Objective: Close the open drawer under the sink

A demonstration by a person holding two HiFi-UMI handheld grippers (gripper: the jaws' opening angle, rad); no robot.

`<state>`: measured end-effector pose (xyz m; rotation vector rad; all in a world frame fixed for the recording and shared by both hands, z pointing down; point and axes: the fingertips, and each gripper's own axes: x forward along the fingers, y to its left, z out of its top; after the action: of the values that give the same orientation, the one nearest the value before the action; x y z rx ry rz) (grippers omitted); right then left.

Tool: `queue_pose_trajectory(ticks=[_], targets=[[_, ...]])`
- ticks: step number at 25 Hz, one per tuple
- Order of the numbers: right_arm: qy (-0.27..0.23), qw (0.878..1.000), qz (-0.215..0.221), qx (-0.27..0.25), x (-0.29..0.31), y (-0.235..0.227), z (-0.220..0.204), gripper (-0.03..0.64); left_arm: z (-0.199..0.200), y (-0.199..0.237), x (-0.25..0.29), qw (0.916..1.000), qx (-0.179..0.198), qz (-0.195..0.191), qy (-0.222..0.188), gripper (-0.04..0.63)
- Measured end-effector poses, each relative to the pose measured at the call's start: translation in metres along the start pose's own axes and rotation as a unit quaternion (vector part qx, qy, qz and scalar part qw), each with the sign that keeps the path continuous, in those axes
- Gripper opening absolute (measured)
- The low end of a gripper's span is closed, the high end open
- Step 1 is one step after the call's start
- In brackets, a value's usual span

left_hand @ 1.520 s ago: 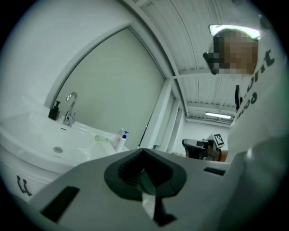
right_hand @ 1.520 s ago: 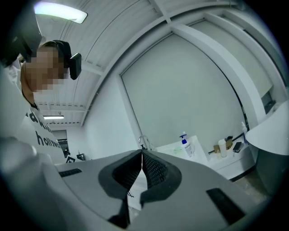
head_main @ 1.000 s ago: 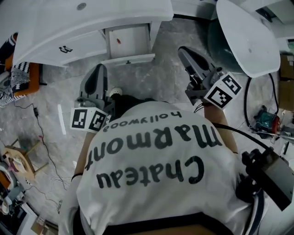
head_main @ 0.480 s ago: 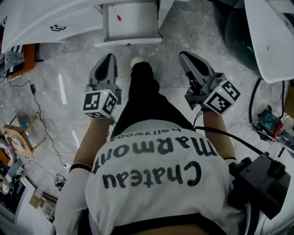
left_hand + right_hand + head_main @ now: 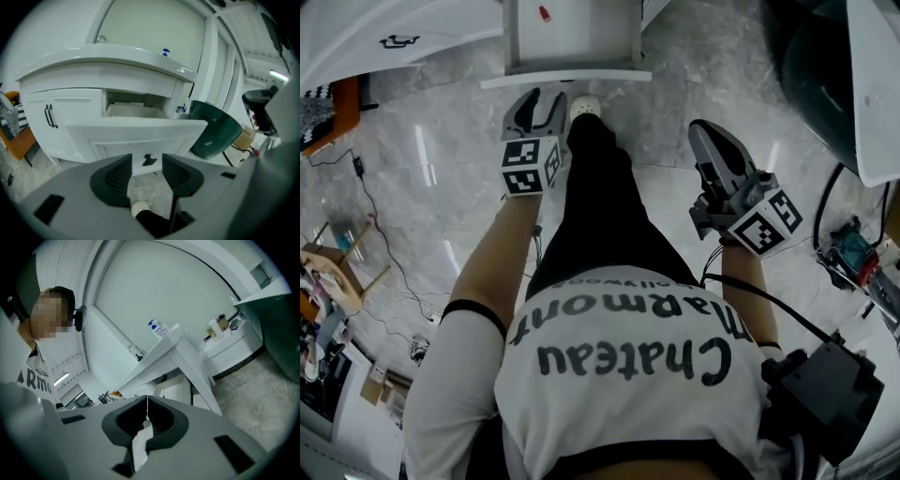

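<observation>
Head view, drawer: we see the open drawer (image 5: 572, 42) pulled out from the white vanity (image 5: 384, 37) at the top edge, with its front panel (image 5: 567, 78) toward us.
Head view, drawer contents: one small red item (image 5: 546, 12) lies on the pale bottom, and we cannot tell what it is.
Head view, left gripper: our left gripper (image 5: 542, 96) points at the front panel and sits just short of it, fingers spread.
Head view, right gripper: our right gripper (image 5: 704, 132) is off to the right over the floor, well apart from the drawer.
Head view, tub: a dark green tub (image 5: 811, 84) stands at the upper right, and we cannot see into it.
Head view, floor: the grey marbled floor (image 5: 441, 187) has cables (image 5: 370, 202) trailing at the left. Our white shoe (image 5: 584, 106) is just beside the left gripper.
Left gripper view, jaws: they have just been opening and stand apart with nothing between them. The gap frames the black handle (image 5: 149, 160) on the front panel beyond.
Left gripper view, drawer: it is open under the sink counter (image 5: 103, 61). From here we see only the rim of its inside, not the contents.
Left gripper view, room: a cabinet door with black handles (image 5: 50, 116) is to the left and the green tub is on the floor to the right. A blue-capped bottle (image 5: 165, 52) stands on the counter.
Right gripper view, jaws: they are pressed together and empty.
Right gripper view, room: the scene is tilted. We see the counter edge, a faucet (image 5: 136, 351) and the grey floor.
</observation>
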<state>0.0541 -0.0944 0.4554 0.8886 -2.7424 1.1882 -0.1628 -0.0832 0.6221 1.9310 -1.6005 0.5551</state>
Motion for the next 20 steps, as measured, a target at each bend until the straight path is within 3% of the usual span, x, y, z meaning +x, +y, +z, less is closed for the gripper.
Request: queue_pose_trajectory(ticks=[3, 8, 10, 12, 20], targets=[[0.003, 1.000, -0.010, 0.000, 0.006, -0.010, -0.009, 0.012, -0.014, 0.005, 0.025, 0.9997, 0.009, -0.005, 0.023, 0.205], [0.000, 0.999, -0.033, 0.018, -0.003, -0.024, -0.024, 0.012, -0.021, 0.000, 0.045, 0.9975, 0.063, -0.009, 0.032, 0.202], [-0.003, 0.999, -0.040, 0.025, -0.007, -0.027, -0.029, 0.012, -0.021, 0.001, 0.049, 0.9964, 0.080, -0.005, 0.030, 0.169], [-0.006, 0.999, -0.043, 0.031, -0.010, -0.028, -0.032, 0.012, -0.021, 0.002, 0.050, 0.9961, 0.083, -0.003, 0.031, 0.095], [-0.015, 0.997, -0.054, 0.044, -0.013, -0.032, -0.034, 0.012, -0.014, 0.003, 0.054, 0.9961, 0.080, -0.015, 0.036, 0.094]])
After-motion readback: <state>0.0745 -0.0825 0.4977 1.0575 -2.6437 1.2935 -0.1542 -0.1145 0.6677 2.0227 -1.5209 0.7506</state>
